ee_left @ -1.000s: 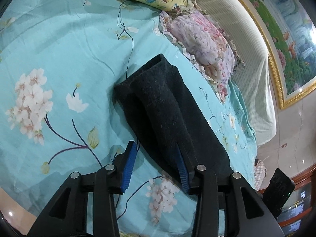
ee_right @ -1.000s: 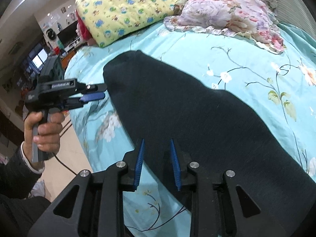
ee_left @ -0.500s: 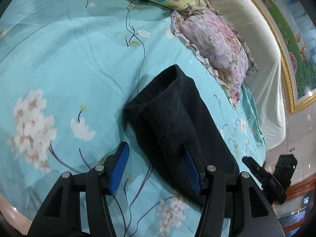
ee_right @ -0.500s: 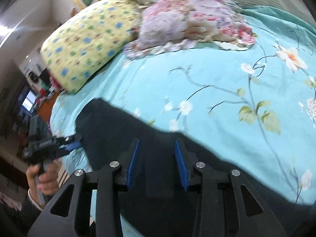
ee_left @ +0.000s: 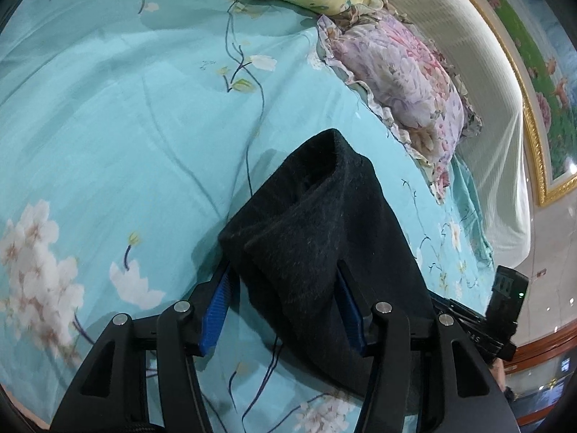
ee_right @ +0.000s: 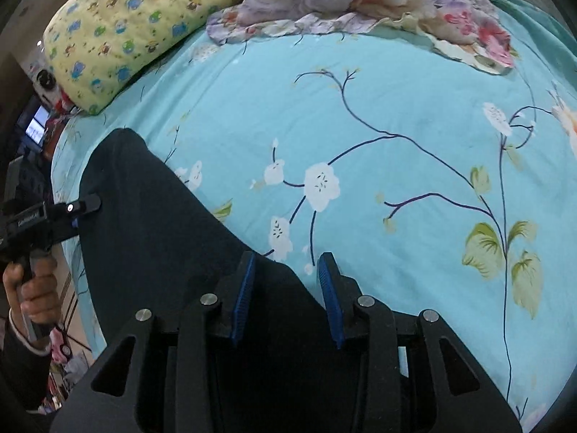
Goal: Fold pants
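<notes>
Dark folded pants (ee_left: 324, 238) lie on a turquoise flowered bedsheet (ee_left: 108, 126). In the left wrist view my left gripper (ee_left: 285, 306) is open, its blue pads on either side of the near end of the pants. In the right wrist view the pants (ee_right: 151, 223) stretch from the lower middle to the left. My right gripper (ee_right: 285, 292) is open over the pants' edge, with cloth lying between the pads. The left gripper (ee_right: 77, 209) shows at the far left, at the pants' end, held by a hand.
A yellow patterned pillow (ee_right: 119, 25) and a pink floral pillow (ee_left: 404, 72) lie at the head of the bed. A cream headboard (ee_left: 487, 115) and a framed picture stand behind. The bed's edge and floor are at the left in the right wrist view.
My left gripper has moved forward so its open pads now straddle the pants' end. My right gripper has swung right and come over the pants' edge.
</notes>
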A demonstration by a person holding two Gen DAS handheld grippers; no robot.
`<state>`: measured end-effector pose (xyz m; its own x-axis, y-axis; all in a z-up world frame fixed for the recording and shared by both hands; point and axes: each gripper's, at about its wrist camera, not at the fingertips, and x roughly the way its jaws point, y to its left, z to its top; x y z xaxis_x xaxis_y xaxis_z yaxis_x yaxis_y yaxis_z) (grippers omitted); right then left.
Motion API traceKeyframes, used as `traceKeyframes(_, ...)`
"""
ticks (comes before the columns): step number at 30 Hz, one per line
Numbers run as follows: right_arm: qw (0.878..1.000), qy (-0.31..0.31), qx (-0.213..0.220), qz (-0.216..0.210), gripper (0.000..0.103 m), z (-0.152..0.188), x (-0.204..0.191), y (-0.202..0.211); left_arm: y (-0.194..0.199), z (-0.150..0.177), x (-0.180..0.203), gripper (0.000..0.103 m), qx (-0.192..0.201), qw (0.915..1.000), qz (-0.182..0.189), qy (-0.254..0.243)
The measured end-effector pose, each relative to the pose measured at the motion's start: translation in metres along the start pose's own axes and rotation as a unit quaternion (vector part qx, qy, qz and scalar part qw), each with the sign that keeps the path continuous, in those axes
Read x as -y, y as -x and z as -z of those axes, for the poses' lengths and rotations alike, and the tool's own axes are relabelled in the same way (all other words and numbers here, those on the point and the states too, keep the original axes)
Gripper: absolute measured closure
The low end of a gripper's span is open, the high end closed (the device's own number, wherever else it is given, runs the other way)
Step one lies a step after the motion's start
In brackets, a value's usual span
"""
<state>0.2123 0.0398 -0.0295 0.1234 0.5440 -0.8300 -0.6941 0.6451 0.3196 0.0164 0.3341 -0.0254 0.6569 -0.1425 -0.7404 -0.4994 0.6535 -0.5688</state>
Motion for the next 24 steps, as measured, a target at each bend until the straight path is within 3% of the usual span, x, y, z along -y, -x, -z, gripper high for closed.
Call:
traceKeyframes(3, 1.0, 0.023, -0.011, -0.003, 0.067, 0.001, -0.006, 0.0, -0.005, -0.001, 0.007, 0.052, 0.009, 0.9998, -0.01, -0.018)
traceKeyframes(4, 1.0, 0.027, -0.012, -0.005, 0.075, 0.002, -0.007, -0.001, -0.005, -0.001, 0.008, 0.055, 0.014, 0.9996, -0.012, -0.023)
traceKeyframes(6, 0.999, 0.03, -0.01, -0.02, 0.084, 0.004, -0.009, 0.0, -0.006, 0.0, 0.01, 0.069, 0.019, 0.9993, -0.011, -0.03)
traceKeyframes(8, 0.999, 0.038, 0.0, -0.008, 0.088, 0.007, -0.014, 0.003, 0.0, 0.0, 0.01, 0.081, 0.027, 0.9993, 0.011, -0.024)
traceKeyframes(16, 0.992, 0.047, 0.098, 0.057, 0.093, 0.0, -0.028, 0.051, 0.054, 0.007, 0.039, 0.084, 0.087, 0.9925, 0.049, -0.071)
traceKeyframes(24, 0.988, 0.062, 0.095, 0.103, 0.093, 0.0, -0.032, 0.031, 0.032, 0.008, 0.029, 0.084, 0.073, 0.9922, 0.006, -0.101)
